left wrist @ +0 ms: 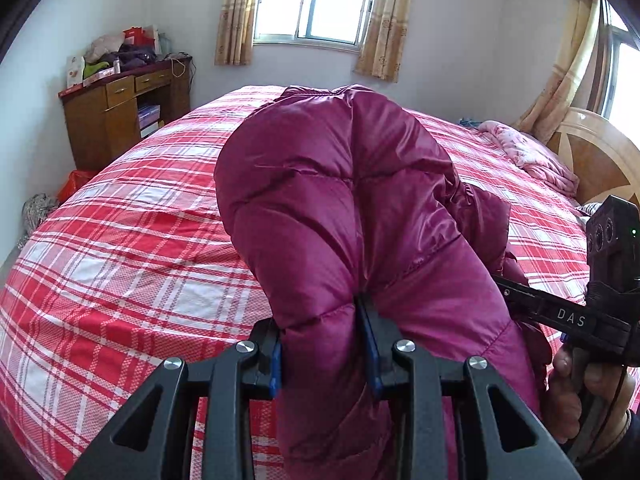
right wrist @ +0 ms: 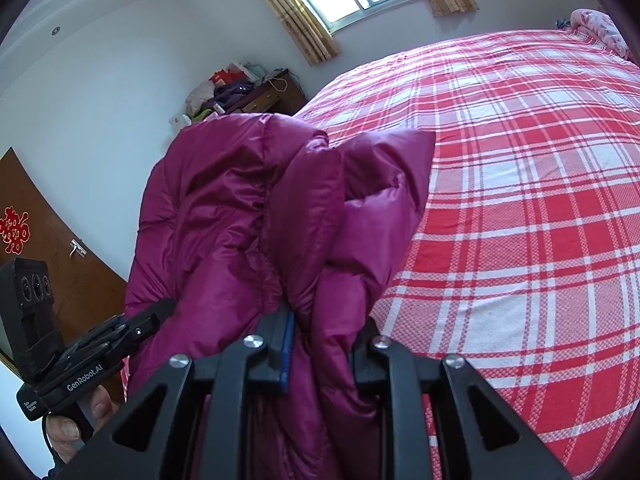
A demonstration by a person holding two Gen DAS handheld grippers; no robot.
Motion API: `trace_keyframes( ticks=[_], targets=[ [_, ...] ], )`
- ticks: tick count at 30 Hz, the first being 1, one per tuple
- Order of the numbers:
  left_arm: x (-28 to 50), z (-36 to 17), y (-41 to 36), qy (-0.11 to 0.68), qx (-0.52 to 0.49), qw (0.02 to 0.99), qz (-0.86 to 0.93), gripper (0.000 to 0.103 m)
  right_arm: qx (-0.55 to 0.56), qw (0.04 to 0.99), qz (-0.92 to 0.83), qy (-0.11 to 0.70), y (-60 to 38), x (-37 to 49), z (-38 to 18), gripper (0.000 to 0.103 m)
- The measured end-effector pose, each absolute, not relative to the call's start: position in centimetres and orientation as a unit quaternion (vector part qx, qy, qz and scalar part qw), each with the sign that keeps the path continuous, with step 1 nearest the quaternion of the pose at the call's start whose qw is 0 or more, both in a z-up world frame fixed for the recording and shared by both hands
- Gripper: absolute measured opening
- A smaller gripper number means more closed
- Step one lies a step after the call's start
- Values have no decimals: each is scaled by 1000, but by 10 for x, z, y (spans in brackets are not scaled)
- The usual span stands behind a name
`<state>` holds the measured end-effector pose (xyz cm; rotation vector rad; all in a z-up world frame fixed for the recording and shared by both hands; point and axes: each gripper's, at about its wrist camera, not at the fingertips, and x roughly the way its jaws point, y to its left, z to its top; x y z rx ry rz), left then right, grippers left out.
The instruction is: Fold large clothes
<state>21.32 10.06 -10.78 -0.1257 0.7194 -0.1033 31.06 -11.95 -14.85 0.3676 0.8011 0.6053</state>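
Observation:
A magenta quilted down jacket [left wrist: 344, 184] is held up over a bed with a red and white plaid sheet [left wrist: 132, 248]. My left gripper [left wrist: 325, 344] is shut on a thick fold of the jacket. My right gripper [right wrist: 326, 354] is shut on another bunched fold of the same jacket [right wrist: 248, 216]. The right gripper shows at the right edge of the left wrist view [left wrist: 516, 294], pressed into the jacket's side. The left gripper shows at the lower left of the right wrist view [right wrist: 160, 310]. The jacket's lower part hangs out of sight below both grippers.
A wooden cabinet [left wrist: 124, 120] piled with clothes and boxes stands left of the bed. A pink blanket [left wrist: 528, 152] lies by the wooden headboard [left wrist: 600, 156]. A brown door [right wrist: 52, 240] is at the left. The plaid sheet [right wrist: 540, 220] stretches to the right.

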Motion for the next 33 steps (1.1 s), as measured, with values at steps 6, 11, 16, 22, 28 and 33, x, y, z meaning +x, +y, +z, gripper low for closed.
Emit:
trace_keyframes(
  ticks=[6, 11, 16, 22, 28, 33],
  targets=[
    [213, -113, 113, 356, -65, 931, -42, 33, 168, 856, 294, 390, -104, 310, -152, 23],
    [218, -126, 120, 370, -58, 927, -34, 34, 161, 854, 287, 402, -96, 319, -165, 23],
    [221, -137, 123, 376, -58, 924, -29, 38, 159, 854, 284, 407, -95, 320, -170, 23],
    [222, -144, 122, 374, -57, 925, -19, 49, 156, 853, 277, 413, -93, 322, -175, 23],
    [222, -149, 123, 365, -43, 930, 7, 70, 156, 853, 271, 418, -94, 323, -180, 24],
    [221, -152, 122, 352, -23, 935, 20, 76, 157, 853, 267, 420, -96, 323, -183, 26]
  ],
)
